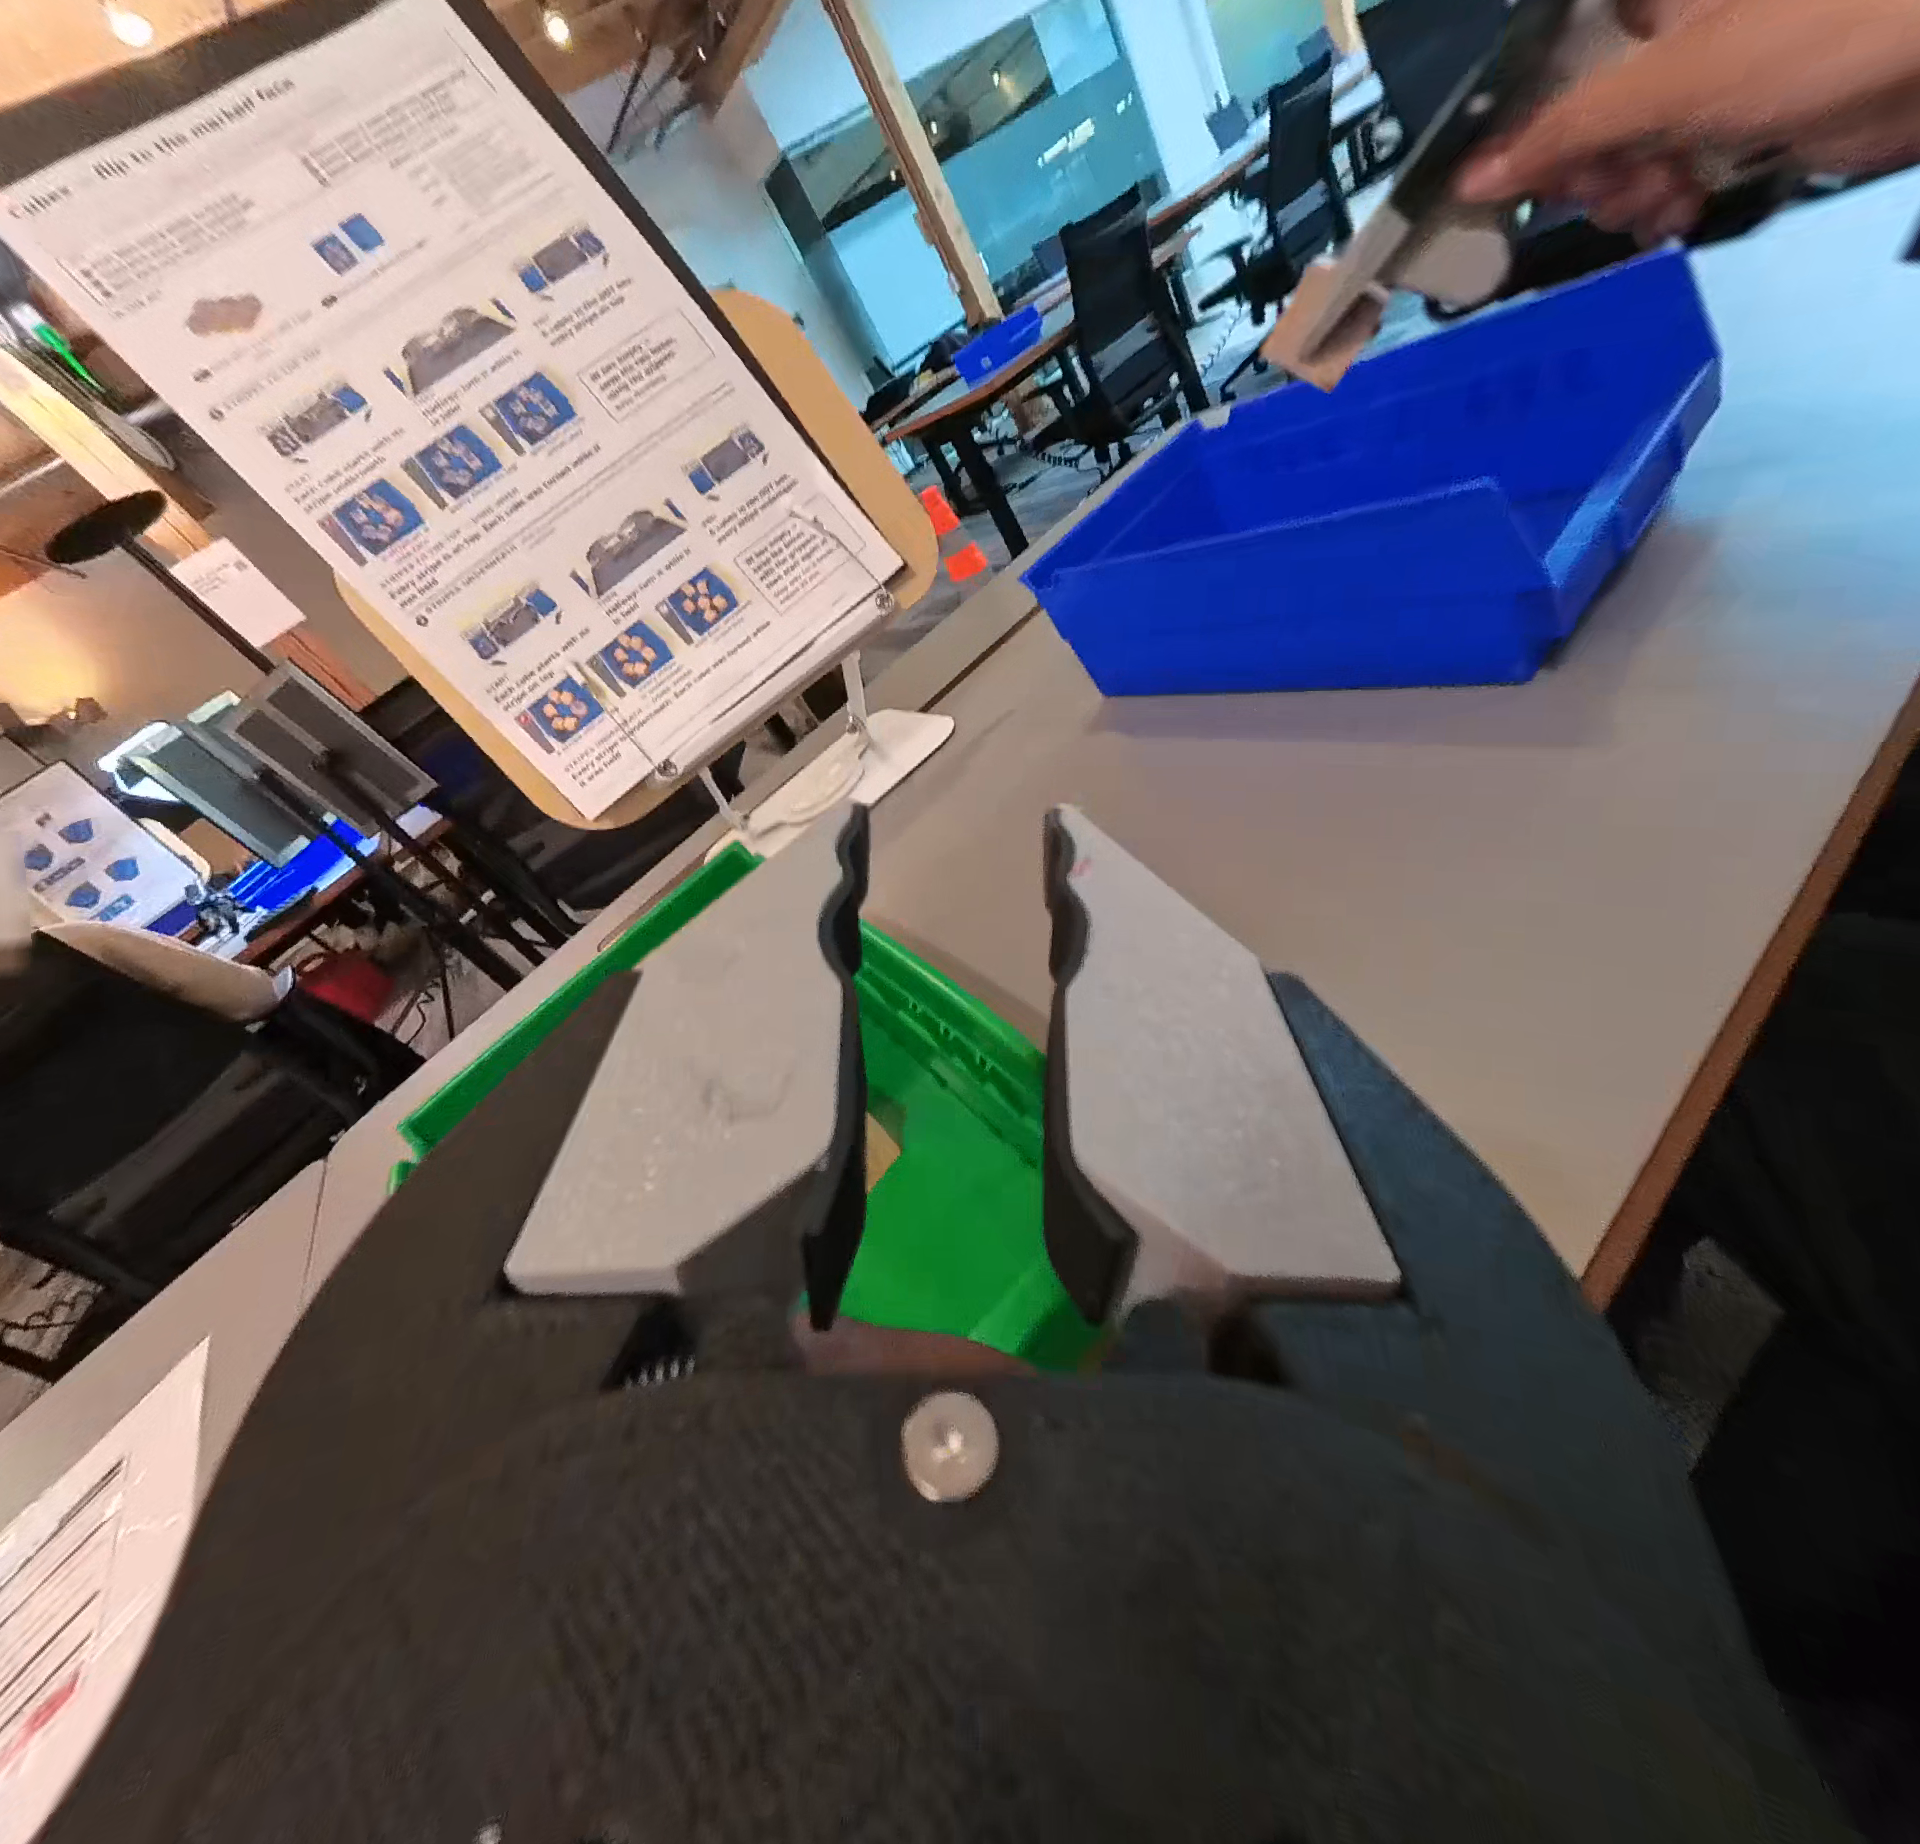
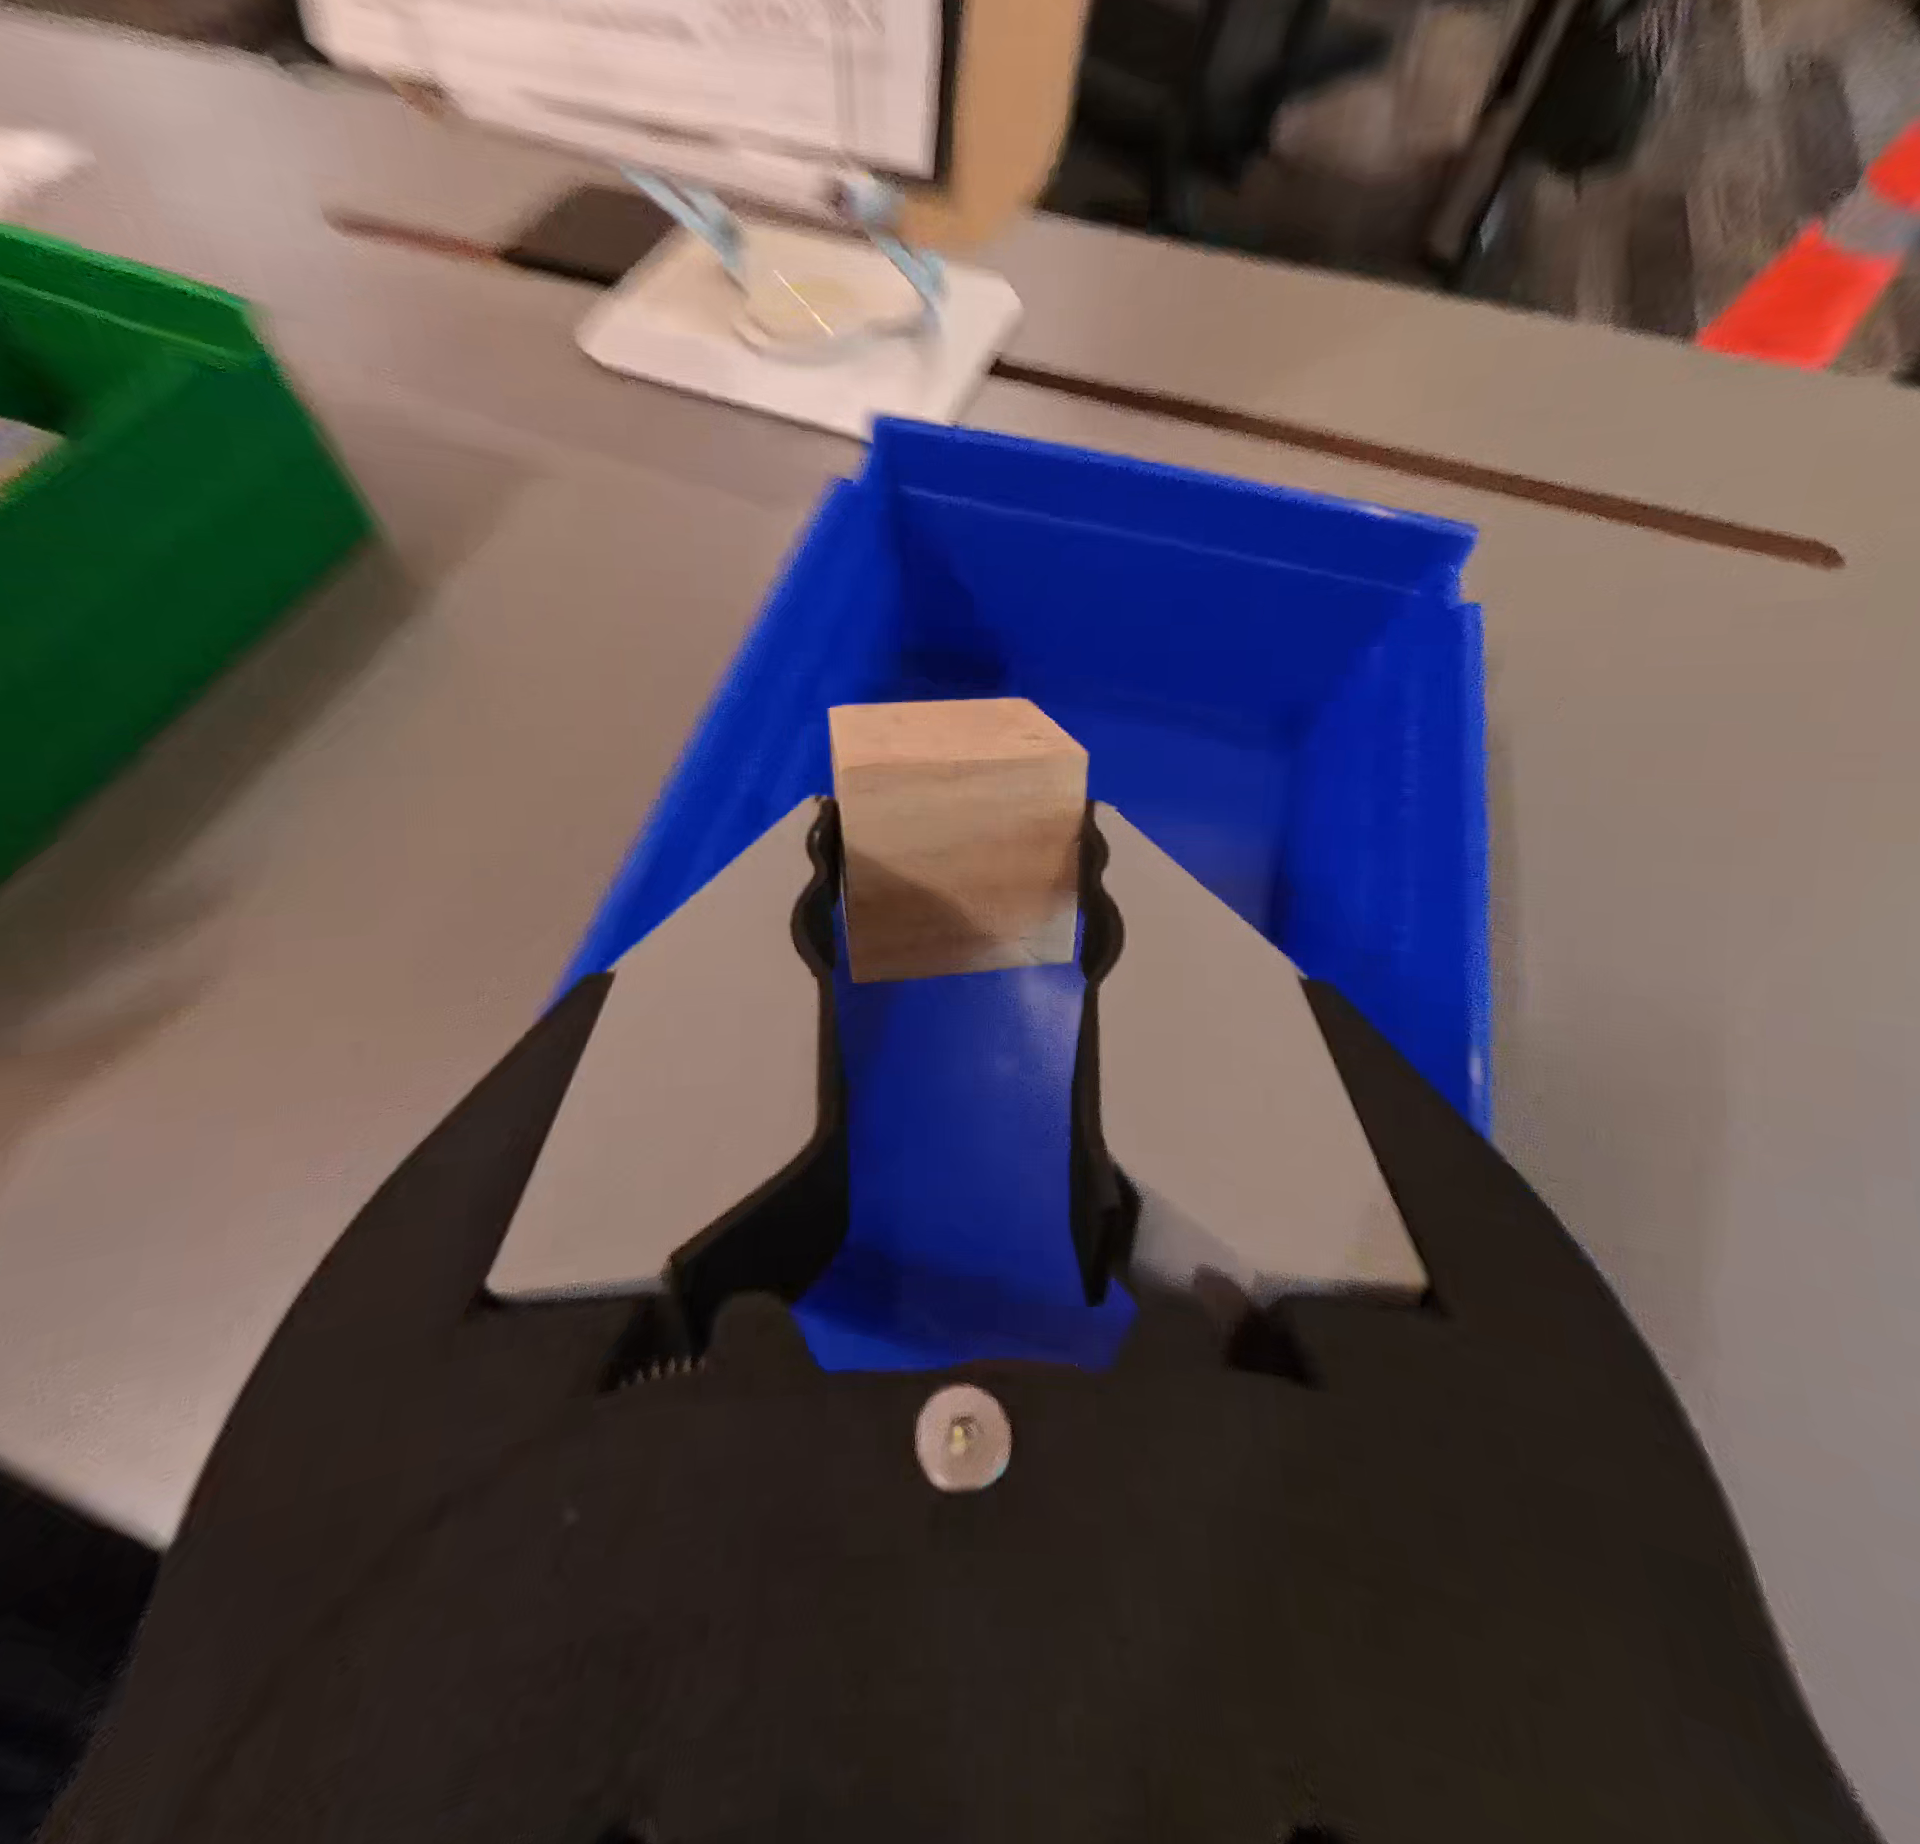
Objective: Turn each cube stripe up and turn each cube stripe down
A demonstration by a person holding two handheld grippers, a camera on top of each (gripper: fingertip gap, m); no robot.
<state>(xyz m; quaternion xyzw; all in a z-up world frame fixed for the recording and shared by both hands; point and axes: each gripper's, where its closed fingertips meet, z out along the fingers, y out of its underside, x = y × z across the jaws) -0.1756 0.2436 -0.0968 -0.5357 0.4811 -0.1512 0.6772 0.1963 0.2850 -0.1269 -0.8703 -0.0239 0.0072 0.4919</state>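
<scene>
My right gripper is shut on a plain wooden cube and holds it above the near end of the blue bin. No stripe shows on the cube's visible faces. The bin's visible floor holds nothing. In the left wrist view the right gripper, held by a hand, hangs with the cube over the blue bin. My left gripper is open and empty above the green bin. A bit of tan shows between its fingers inside the green bin; what it is I cannot tell.
An instruction board on a white stand stands at the table's far edge between the bins. The green bin sits left of the blue one. A paper sheet lies at the near left. The grey table ends at the right edge.
</scene>
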